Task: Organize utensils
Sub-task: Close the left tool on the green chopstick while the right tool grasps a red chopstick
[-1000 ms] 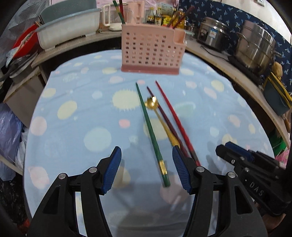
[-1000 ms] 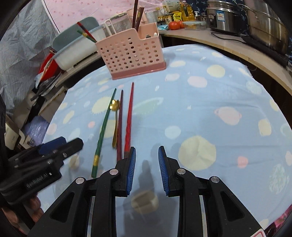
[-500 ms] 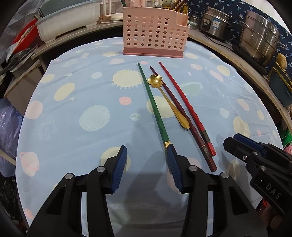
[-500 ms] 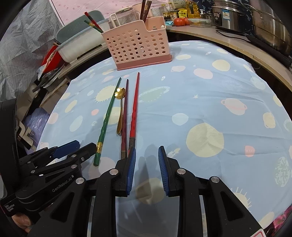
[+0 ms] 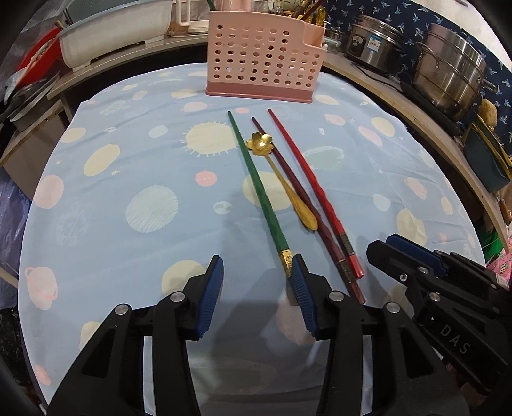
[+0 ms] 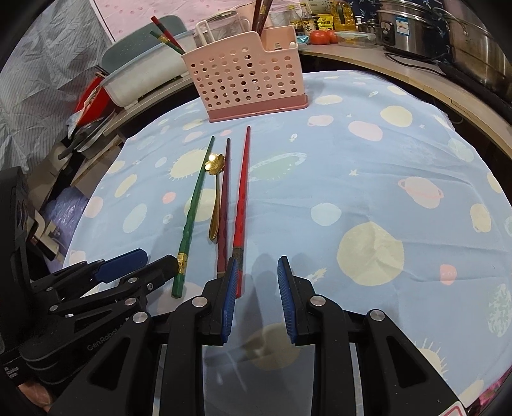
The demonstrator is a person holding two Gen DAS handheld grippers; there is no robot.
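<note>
A green chopstick (image 5: 260,192) (image 6: 192,212), a gold flower-bowl spoon (image 5: 281,179) (image 6: 216,192), a maroon chopstick (image 5: 307,208) (image 6: 224,204) and a red chopstick (image 5: 315,192) (image 6: 241,198) lie side by side on the blue spotted cloth (image 5: 128,179). A pink perforated utensil holder (image 5: 264,51) (image 6: 244,72) stands beyond them. My left gripper (image 5: 257,275) is open and empty, its right finger by the green chopstick's gold end. My right gripper (image 6: 257,275) is open and empty, its left finger beside the red chopstick's near end.
Steel pots (image 5: 451,80) and a cooker (image 5: 374,48) stand on the counter at right. A white basin (image 5: 112,28) sits at back left. Bottles and tomatoes (image 6: 323,35) are behind the holder.
The left gripper has drawn back and tilted down, and its jaws have narrowed; the green chopstick's end now lies at its right finger. The right gripper has risen slightly. The utensils have not moved.
</note>
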